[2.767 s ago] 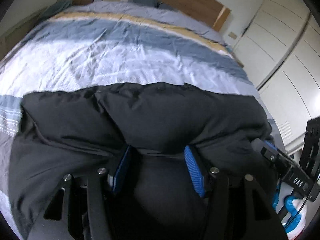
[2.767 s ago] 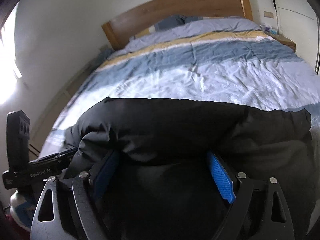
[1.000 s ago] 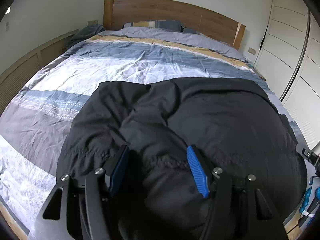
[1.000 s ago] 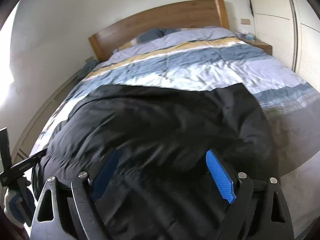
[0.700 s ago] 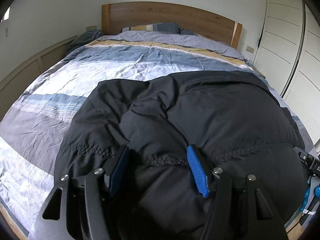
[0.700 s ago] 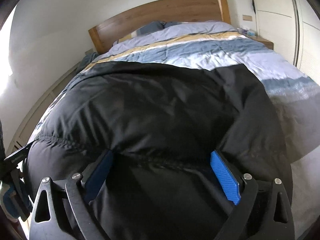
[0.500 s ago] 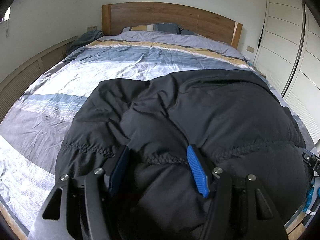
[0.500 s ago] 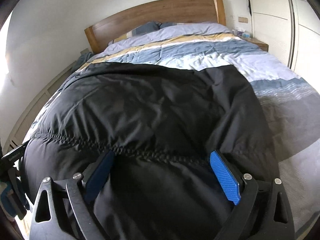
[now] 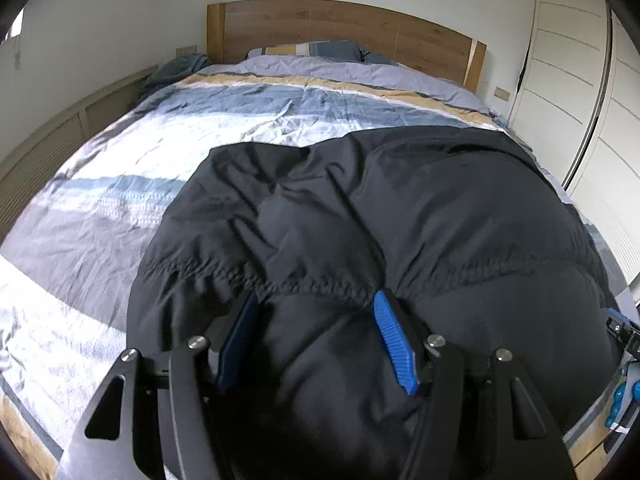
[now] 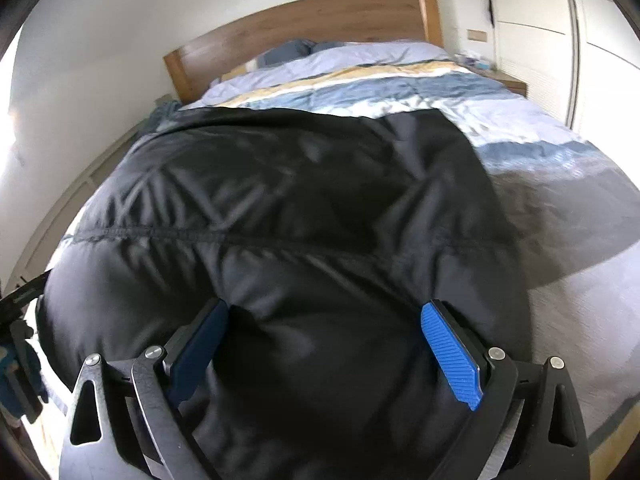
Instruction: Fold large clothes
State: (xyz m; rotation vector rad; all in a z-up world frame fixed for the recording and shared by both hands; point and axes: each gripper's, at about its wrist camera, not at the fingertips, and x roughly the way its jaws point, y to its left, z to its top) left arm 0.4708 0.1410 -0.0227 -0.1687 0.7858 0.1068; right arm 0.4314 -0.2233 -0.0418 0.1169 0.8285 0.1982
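No words or labels can be read anywhere. The big black puffy coat [image 9: 400, 208] lies on the striped bed cover [image 9: 192, 140], at the end far from the wooden headboard [image 9: 340, 24]. At the coat's left side, the left gripper [image 9: 316, 332] pinches a thick bunch of coat between its blue pads. At the coat's right side, the right gripper [image 10: 324, 344] is spread wide, with puffy coat filling the gap and touching both pads [image 10: 452, 360].
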